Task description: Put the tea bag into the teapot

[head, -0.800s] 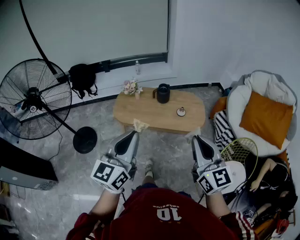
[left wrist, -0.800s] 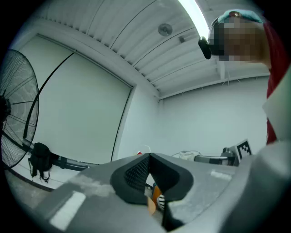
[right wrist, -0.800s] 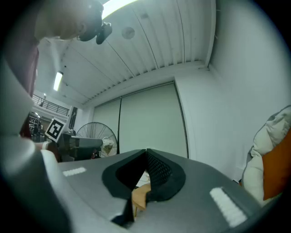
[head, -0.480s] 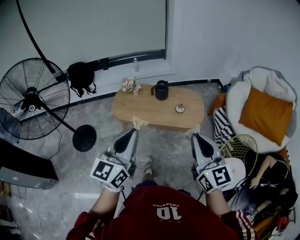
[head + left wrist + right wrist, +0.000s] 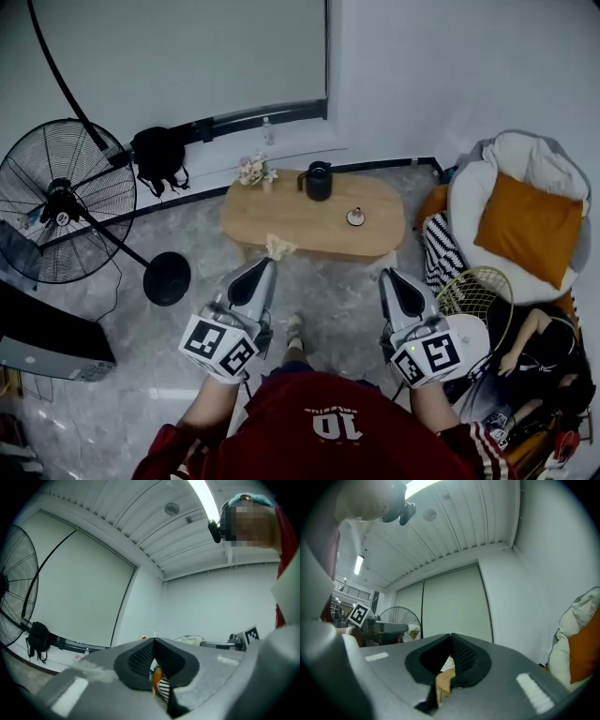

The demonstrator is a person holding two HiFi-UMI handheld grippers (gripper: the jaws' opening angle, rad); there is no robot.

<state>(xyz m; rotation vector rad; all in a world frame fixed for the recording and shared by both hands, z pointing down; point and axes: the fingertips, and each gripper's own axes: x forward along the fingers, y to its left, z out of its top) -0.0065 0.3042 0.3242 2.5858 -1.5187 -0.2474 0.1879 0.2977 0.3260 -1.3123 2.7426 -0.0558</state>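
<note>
A black teapot (image 5: 319, 181) stands at the back of a low oval wooden table (image 5: 281, 217), some way ahead of both grippers. My left gripper (image 5: 271, 262) is held over the floor short of the table, shut on a crumpled beige tea bag (image 5: 278, 248) that sticks out past its tip. The tea bag (image 5: 411, 631) also shows in the right gripper view, at the end of the left gripper. My right gripper (image 5: 386, 276) is level with it to the right, jaws shut with nothing between them. In the left gripper view the left gripper (image 5: 153, 641) has its pads pressed together.
A small round item (image 5: 355, 217) and a flower bunch (image 5: 253, 172) also sit on the table. A big standing fan (image 5: 64, 199) with a round base (image 5: 169, 278) is at the left. At the right are a chair with an orange cushion (image 5: 528, 230), a striped cushion (image 5: 439, 258) and a wire basket (image 5: 476, 295).
The grippers keep the same pose. The head view has shifted slightly, so the table and teapot sit a little further left and up.
</note>
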